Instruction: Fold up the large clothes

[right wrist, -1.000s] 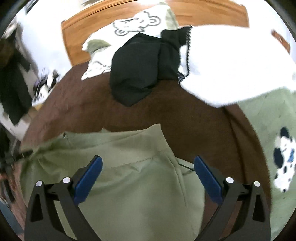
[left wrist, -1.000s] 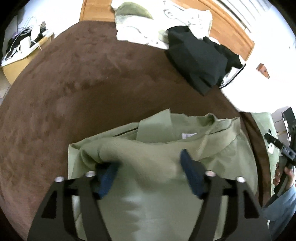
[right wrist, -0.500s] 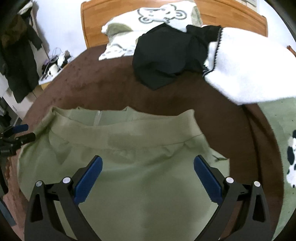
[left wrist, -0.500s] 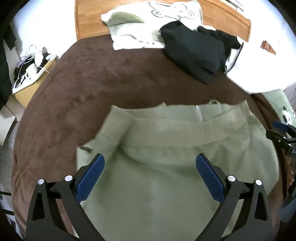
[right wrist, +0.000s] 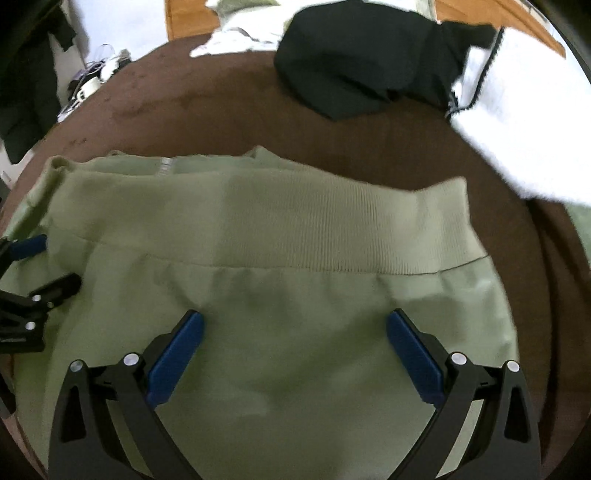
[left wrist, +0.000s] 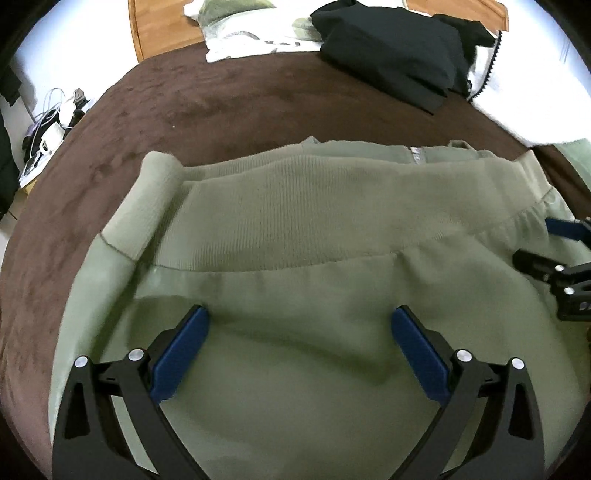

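An olive green sweatshirt lies folded on the brown bed cover, its ribbed hem band facing away from me. It also fills the right wrist view. My left gripper hangs open just above the cloth on its left part, holding nothing. My right gripper hangs open above the right part, holding nothing. Each gripper shows at the edge of the other's view: the right one, the left one.
A black garment and a white fleece garment lie on the far side of the bed. A patterned white pillow rests by the wooden headboard. A bedside stand with cables is at the left.
One second ago my left gripper was closed on a bunch of the green cloth; it has let go and opened. Both grippers have moved in lower over the flattened sweatshirt.
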A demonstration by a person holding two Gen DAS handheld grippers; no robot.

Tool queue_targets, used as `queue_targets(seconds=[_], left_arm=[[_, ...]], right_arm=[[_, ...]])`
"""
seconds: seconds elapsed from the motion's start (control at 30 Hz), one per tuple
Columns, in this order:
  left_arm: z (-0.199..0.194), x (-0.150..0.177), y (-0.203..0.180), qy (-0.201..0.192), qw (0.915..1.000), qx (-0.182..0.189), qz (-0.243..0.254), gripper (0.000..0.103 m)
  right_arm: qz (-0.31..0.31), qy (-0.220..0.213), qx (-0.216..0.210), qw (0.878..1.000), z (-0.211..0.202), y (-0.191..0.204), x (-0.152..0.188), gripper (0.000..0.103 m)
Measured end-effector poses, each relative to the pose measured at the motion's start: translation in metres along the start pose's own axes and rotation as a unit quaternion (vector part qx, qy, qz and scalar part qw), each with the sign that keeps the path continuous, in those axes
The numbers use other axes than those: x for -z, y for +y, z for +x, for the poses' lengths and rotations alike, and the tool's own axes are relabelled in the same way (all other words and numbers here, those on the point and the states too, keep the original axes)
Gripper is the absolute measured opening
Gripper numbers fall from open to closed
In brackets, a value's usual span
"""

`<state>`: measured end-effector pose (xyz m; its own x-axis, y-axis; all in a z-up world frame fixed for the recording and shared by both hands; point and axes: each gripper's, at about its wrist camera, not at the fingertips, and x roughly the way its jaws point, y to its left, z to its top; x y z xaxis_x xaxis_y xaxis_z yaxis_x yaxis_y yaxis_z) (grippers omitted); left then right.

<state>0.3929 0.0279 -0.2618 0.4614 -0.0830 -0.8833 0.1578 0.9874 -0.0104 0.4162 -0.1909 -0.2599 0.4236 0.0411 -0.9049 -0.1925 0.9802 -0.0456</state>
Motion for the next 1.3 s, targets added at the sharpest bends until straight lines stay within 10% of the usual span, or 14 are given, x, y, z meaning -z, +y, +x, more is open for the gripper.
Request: queue_targets(seconds=[0.53, 0.8, 1.3], left_arm=[[0.012, -0.015, 0.006, 0.001, 1.0000, 0.004, -0.005, 0.098], [-0.024, -0.014, -0.001, 0.007, 0.9999, -0.004, -0.015, 0.096], [-0.088, 0.068, -0.035, -0.021, 0.9998, -0.004, -0.003, 0.096]], right_arm=[[0.032, 0.014, -0.005, 0.999, 0.010, -0.011, -0.014, 0.098], [0.020, -0.030, -0.012, 0.999, -0.057, -0.006, -0.004, 0.097], [0.123, -0.046, -0.037, 0.991, -0.147, -0.043, 0.116, 0.097]])
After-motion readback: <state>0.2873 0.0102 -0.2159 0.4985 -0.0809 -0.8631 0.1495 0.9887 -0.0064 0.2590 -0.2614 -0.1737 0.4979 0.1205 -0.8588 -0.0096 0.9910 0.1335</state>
